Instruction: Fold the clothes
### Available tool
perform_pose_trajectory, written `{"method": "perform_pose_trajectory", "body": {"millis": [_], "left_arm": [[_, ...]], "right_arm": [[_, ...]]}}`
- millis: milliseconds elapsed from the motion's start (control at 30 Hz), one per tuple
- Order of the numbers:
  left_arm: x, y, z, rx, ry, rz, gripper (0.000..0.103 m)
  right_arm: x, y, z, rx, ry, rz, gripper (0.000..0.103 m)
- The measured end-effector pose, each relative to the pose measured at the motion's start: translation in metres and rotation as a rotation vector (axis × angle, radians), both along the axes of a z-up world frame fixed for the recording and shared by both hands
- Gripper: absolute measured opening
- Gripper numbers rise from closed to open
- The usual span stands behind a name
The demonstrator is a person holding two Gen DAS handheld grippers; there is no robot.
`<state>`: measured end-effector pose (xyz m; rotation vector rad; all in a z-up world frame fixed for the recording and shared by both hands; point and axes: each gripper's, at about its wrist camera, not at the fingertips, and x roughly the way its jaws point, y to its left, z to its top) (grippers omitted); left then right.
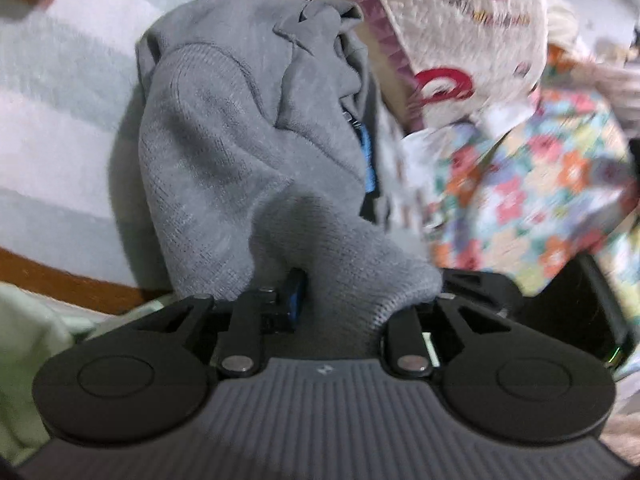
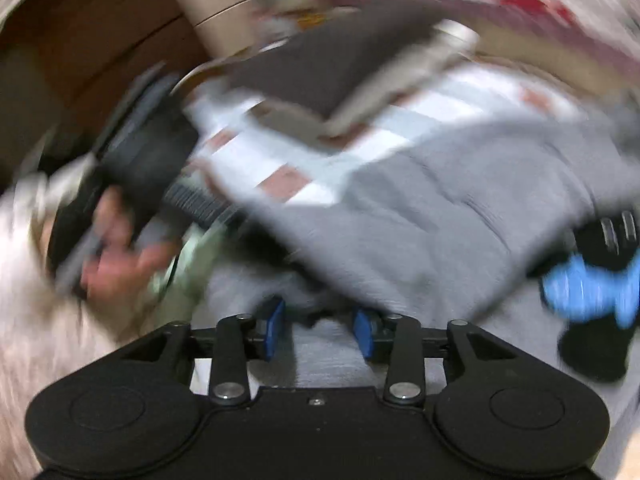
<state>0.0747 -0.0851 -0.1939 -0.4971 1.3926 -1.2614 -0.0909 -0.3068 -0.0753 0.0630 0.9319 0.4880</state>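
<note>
A striped bed cover (image 1: 52, 92) carries the grey knit garment (image 1: 224, 152), bunched and running from its middle back into the left tool (image 1: 320, 300), clamped on a fold. The right tool (image 2: 318, 326) hovers above grey cloth, pads apart.

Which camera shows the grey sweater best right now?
The left wrist view: the grey sweater is fairly sharp, bunched on the striped blanket, running into the left tool. The right wrist view shows it only as a motion-blurred grey spread.
</note>
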Motion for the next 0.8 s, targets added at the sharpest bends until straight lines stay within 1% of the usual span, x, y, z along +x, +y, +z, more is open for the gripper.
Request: {"method": "perform_pose_trajectory", "body": {"millis": [33, 67, 133, 167, 267, 333, 367, 433, 467, 500, 533, 567, 600, 633, 700, 767, 800], "left_arm": [[0.001, 0.001, -0.002, -0.021, 0.024, 0.006, 0.018], [0.000, 0.002, -0.001, -0.045, 0.039, 0.007, 0.018], [-0.001, 0.003, 0.000, -0.094, 0.069, 0.010, 0.018], [-0.001, 0.003, 0.001, -0.106, 0.072, 0.008, 0.018], [-0.004, -0.003, -0.002, -0.080, 0.062, 0.000, 0.018], [-0.004, -0.006, -0.001, -0.071, 0.048, -0.003, 0.018], [-0.005, -0.007, 0.001, -0.076, 0.036, -0.005, 0.018], [-0.004, -0.006, 0.004, -0.112, 0.027, -0.009, 0.018], [-0.004, -0.010, 0.005, -0.143, 0.029, -0.024, 0.018], [-0.006, -0.013, 0.007, -0.153, 0.021, -0.032, 0.018], [-0.008, -0.016, 0.009, -0.162, 0.013, -0.040, 0.018], [-0.010, -0.019, 0.011, -0.171, 0.005, -0.047, 0.018], [-0.011, -0.019, 0.013, -0.168, -0.009, -0.037, 0.018], [-0.009, -0.016, 0.014, -0.169, -0.012, -0.012, 0.018], [-0.004, -0.009, 0.016, -0.168, -0.022, 0.051, 0.025], [0.003, -0.002, 0.019, -0.155, -0.047, 0.117, 0.052], [0.006, 0.000, 0.020, -0.144, -0.063, 0.145, 0.055]], "right_arm": [[-0.002, 0.008, 0.001, -0.056, -0.030, 0.024, 0.039], [-0.002, 0.011, 0.000, -0.082, -0.036, 0.003, 0.039], [0.001, 0.002, -0.001, -0.040, -0.025, -0.081, 0.040], [0.001, -0.007, 0.000, 0.008, -0.025, -0.115, 0.040], [0.003, -0.026, -0.005, 0.087, -0.006, -0.177, 0.040], [0.004, -0.023, -0.008, 0.033, 0.001, -0.170, 0.040], [0.003, -0.018, -0.009, -0.023, -0.011, -0.152, 0.040], [0.003, -0.004, -0.011, -0.140, -0.050, -0.105, 0.041], [0.002, 0.001, -0.014, -0.192, -0.073, -0.095, 0.040], [0.001, 0.005, -0.016, -0.243, -0.095, -0.086, 0.040], [0.003, 0.007, -0.020, -0.291, -0.118, -0.089, 0.040], [0.003, 0.008, -0.023, -0.314, -0.137, -0.091, 0.040], [0.003, 0.009, -0.026, -0.334, -0.156, -0.092, 0.028], [0.003, 0.005, -0.025, -0.313, -0.163, -0.093, 0.019], [-0.003, -0.006, -0.019, -0.235, -0.174, -0.106, 0.017], [-0.011, -0.020, -0.008, -0.145, -0.190, -0.130, 0.016], [-0.015, -0.027, -0.002, -0.092, -0.196, -0.141, 0.016]]}}
